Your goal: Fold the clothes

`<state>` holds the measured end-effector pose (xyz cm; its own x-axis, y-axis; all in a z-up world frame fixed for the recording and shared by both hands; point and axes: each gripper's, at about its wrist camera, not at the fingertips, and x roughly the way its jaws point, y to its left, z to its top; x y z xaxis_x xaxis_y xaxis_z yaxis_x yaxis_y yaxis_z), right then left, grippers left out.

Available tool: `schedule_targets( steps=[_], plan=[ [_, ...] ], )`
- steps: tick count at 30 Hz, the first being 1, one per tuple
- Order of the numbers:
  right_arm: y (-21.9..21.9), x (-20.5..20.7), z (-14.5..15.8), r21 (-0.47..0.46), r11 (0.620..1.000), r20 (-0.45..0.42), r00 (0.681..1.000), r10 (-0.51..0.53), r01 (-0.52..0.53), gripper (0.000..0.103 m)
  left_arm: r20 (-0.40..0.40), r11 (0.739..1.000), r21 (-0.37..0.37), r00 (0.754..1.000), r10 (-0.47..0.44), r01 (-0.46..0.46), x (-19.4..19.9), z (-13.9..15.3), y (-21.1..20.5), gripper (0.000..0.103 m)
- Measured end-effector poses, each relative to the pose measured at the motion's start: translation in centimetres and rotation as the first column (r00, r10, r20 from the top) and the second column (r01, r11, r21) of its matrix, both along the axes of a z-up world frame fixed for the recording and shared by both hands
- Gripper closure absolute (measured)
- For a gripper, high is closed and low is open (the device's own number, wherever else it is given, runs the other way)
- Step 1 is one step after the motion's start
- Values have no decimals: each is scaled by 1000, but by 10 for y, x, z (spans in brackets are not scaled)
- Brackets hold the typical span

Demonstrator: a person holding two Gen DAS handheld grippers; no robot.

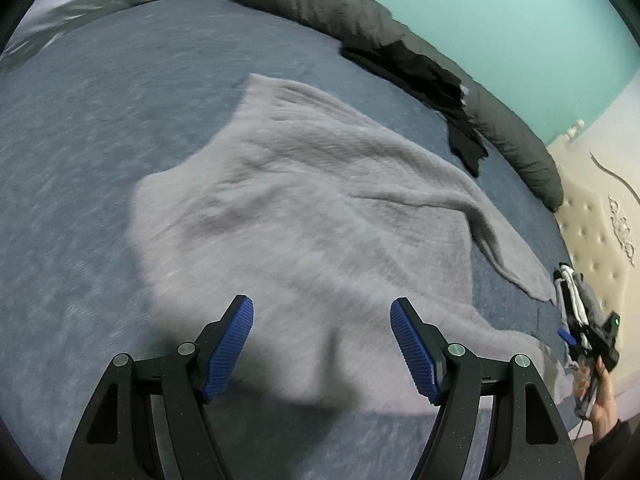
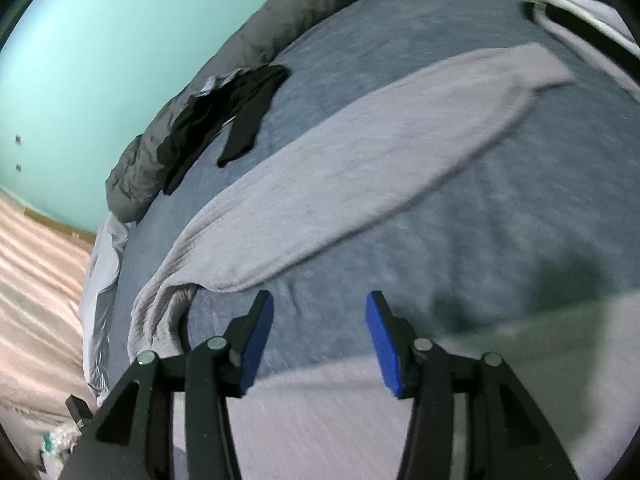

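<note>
A fuzzy light grey sweater point(image 1: 304, 216) lies spread flat on the blue bed cover point(image 1: 88, 128). One sleeve point(image 1: 508, 236) runs out to the right. My left gripper point(image 1: 322, 312) is open and empty, just above the sweater's near part. In the right wrist view the long sleeve point(image 2: 360, 176) stretches across the bed, and sweater fabric point(image 2: 328, 420) lies under my right gripper point(image 2: 320, 304), which is open and empty. The right gripper also shows in the left wrist view point(image 1: 576, 320) at the bed's right edge, held by a hand.
A dark grey duvet point(image 1: 360, 12) is rolled along the far side by the teal wall. A black garment point(image 1: 432, 80) lies against it, also in the right wrist view point(image 2: 236, 116). A padded beige headboard point(image 1: 596, 216) stands at right. Grey and white clothes point(image 2: 576, 4) lie far right.
</note>
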<state>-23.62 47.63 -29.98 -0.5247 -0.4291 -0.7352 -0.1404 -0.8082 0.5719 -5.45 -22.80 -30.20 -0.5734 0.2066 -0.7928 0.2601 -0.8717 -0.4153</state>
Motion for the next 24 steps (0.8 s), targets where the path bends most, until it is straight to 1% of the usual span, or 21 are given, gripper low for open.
schedule_targets(
  steps=[3, 5, 7, 9, 14, 17, 19, 21, 24],
  plan=[
    [24, 27, 1, 25, 1000, 30, 999, -12, 11, 52, 31, 999, 20, 999, 27, -27, 14, -6, -13, 28],
    [42, 46, -3, 24, 999, 61, 998, -25, 23, 52, 49, 999, 29, 998, 41, -43, 22, -12, -19, 28],
    [57, 63, -7, 17, 999, 92, 995, -37, 35, 52, 77, 999, 14, 996, 51, -53, 25, -21, -24, 28],
    [70, 79, -10, 20, 999, 120, 992, -43, 41, 52, 89, 998, 17, 994, 62, -63, 28, -27, -28, 28],
    [93, 112, -15, 24, 998, 153, 987, -54, 51, 52, 118, 996, 25, 990, 78, -81, 33, -42, -37, 29],
    [98, 127, -23, 36, 998, 179, 982, -53, 47, 52, 118, 996, 27, 990, 77, -81, 35, -46, -38, 29],
    [99, 134, -30, 34, 998, 200, 978, -51, 46, 52, 108, 995, 39, 991, 84, -89, 37, -45, -39, 31],
    [100, 140, -37, 25, 998, 212, 976, -58, 54, 52, 97, 994, 60, 992, 83, -89, 37, -45, -40, 37],
    [101, 146, -45, 4, 997, 223, 972, -80, 81, 52, 84, 993, 77, 993, 81, -88, 35, -46, -39, 42]
  ],
)
